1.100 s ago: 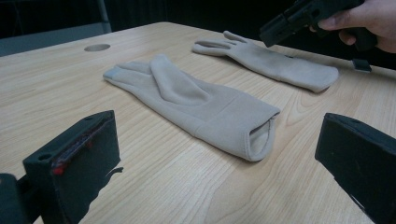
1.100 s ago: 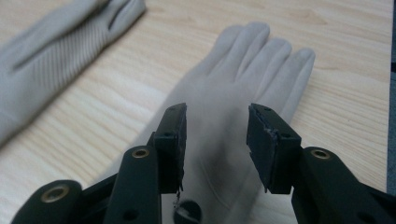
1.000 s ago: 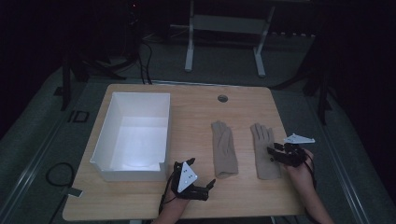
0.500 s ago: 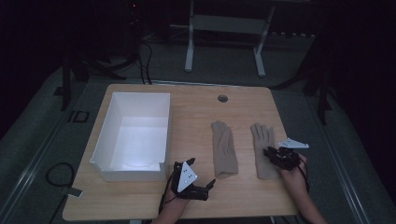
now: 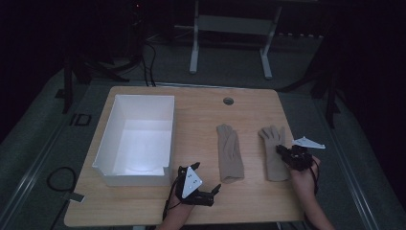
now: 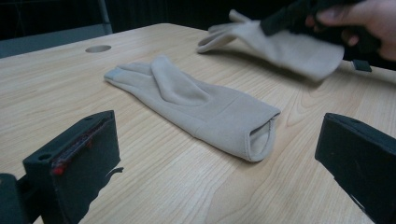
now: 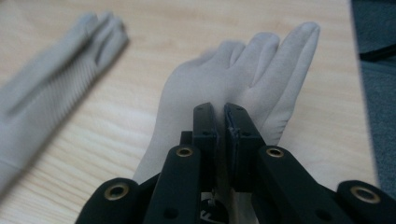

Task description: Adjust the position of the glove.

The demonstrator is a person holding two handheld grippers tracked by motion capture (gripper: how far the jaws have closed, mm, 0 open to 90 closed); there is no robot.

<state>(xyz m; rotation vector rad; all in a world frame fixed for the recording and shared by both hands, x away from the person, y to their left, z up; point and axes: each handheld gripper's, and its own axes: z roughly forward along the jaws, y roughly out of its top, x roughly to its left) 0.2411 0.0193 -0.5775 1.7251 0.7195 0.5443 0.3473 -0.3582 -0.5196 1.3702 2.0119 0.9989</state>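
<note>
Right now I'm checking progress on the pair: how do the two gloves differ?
The right glove is pinched in the shut right gripper and its cuff end is raised off the table; the left glove lies flat and untouched, ahead of the open left gripper. Both are beige, fingers pointing away from the person.

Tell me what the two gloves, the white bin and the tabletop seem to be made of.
Gloves, one lying flat and one pinched by the right gripper: soft beige knit or fleece-like fabric, matte; they fold and sag limply.
White bin: probably plastic, smooth, with thin stiff walls; coated board is possible.
Tabletop: light wood or wood-look laminate, with visible grain lines and a satin surface.
</note>
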